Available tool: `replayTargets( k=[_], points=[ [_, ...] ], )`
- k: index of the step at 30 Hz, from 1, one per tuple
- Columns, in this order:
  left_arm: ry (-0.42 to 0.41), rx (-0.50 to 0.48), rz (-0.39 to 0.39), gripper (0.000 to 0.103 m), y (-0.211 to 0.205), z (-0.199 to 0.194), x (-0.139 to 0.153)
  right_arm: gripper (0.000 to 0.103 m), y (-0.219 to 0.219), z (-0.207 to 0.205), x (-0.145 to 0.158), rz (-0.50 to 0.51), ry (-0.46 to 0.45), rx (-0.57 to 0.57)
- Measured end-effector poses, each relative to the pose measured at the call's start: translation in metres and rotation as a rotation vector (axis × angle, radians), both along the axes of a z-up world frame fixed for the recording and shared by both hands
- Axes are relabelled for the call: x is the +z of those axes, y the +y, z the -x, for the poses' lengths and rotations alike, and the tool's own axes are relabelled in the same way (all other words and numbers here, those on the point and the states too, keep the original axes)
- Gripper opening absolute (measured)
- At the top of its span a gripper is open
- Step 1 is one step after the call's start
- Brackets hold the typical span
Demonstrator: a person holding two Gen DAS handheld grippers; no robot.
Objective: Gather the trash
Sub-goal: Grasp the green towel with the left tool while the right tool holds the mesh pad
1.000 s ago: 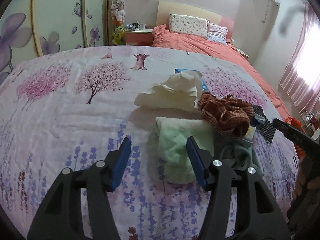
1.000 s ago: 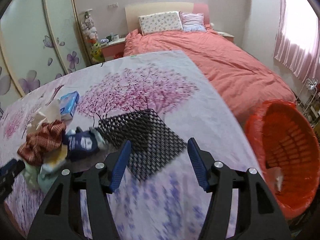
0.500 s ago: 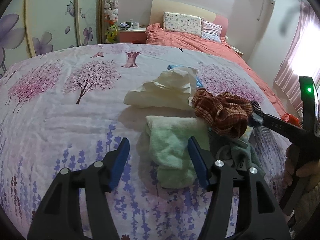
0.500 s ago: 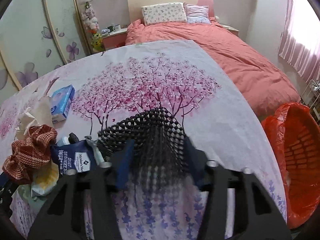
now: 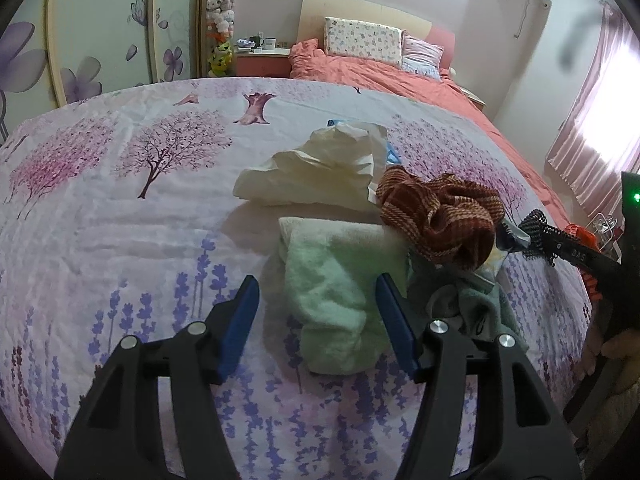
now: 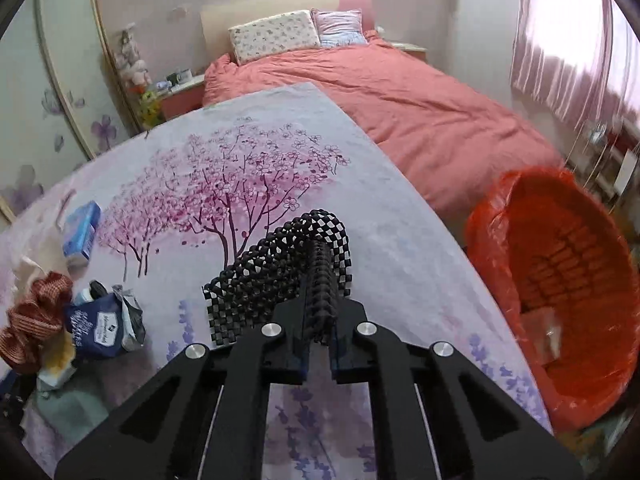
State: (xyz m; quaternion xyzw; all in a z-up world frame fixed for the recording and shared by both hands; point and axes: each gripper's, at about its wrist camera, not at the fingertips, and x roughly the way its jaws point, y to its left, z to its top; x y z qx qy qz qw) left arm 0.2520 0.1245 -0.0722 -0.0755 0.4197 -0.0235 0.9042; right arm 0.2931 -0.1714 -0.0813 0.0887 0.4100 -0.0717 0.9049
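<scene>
Soft daylight glaring through pink curtains (image 6: 576, 52) at right, mild motion blur there, fisheye bending, dark vignetted corners

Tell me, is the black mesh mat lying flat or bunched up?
Bunched up. The black mesh mat arches off the bedspread, pinched between the shut jaws of the right gripper.

The right gripper (image 6: 318, 320) has just closed its jaws on the black mesh mat (image 6: 280, 268), which bunches up between them above the floral sheet (image 6: 400, 264). At three o'clock stands the red basket (image 6: 492, 240). At nine o'clock lie a dark blue packet (image 6: 96, 328) and a rust-striped cloth (image 6: 32, 320).
</scene>
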Motion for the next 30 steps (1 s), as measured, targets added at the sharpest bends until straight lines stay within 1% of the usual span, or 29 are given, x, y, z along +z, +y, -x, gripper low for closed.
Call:
replayTargets(
  k=[5, 11, 12, 15, 17, 18, 20, 21, 26, 30],
  points=[
    [0.007, 0.002, 0.007, 0.060, -0.006, -0.003, -0.001, 0.007, 0.007, -0.003, 0.000, 0.041, 0.011, 0.002],
    [0.010, 0.018, 0.044, 0.060, -0.005, -0.009, -0.001, 0.008, 0.001, -0.005, -0.002, 0.003, 0.007, 0.002],
    [0.009, 0.019, 0.045, 0.058, -0.004, -0.010, 0.000, 0.008, -0.001, -0.003, -0.001, 0.001, 0.006, 0.002],
    [0.009, 0.013, 0.045, 0.046, -0.005, -0.013, -0.001, 0.008, -0.001, -0.003, -0.002, 0.002, 0.007, 0.003],
    [0.008, 0.009, 0.040, 0.034, -0.005, -0.014, -0.001, 0.008, -0.003, -0.002, -0.002, 0.002, 0.007, 0.003],
    [0.010, 0.006, 0.039, 0.024, -0.004, -0.014, -0.001, 0.008, -0.003, -0.002, -0.002, 0.001, 0.007, 0.003],
    [0.008, 0.003, 0.044, 0.019, -0.002, -0.012, -0.002, 0.008, -0.003, -0.002, -0.003, 0.000, 0.007, 0.003],
    [0.005, 0.002, 0.044, 0.013, -0.001, -0.012, -0.001, 0.008, -0.004, -0.002, -0.003, 0.000, 0.007, 0.003],
    [-0.010, 0.009, 0.033, 0.011, 0.009, -0.004, 0.004, 0.007, -0.005, -0.002, -0.003, -0.003, 0.004, 0.004],
    [-0.037, 0.029, 0.021, 0.011, 0.022, 0.004, 0.017, 0.007, -0.008, 0.005, -0.001, -0.011, 0.003, 0.009]
  ],
)
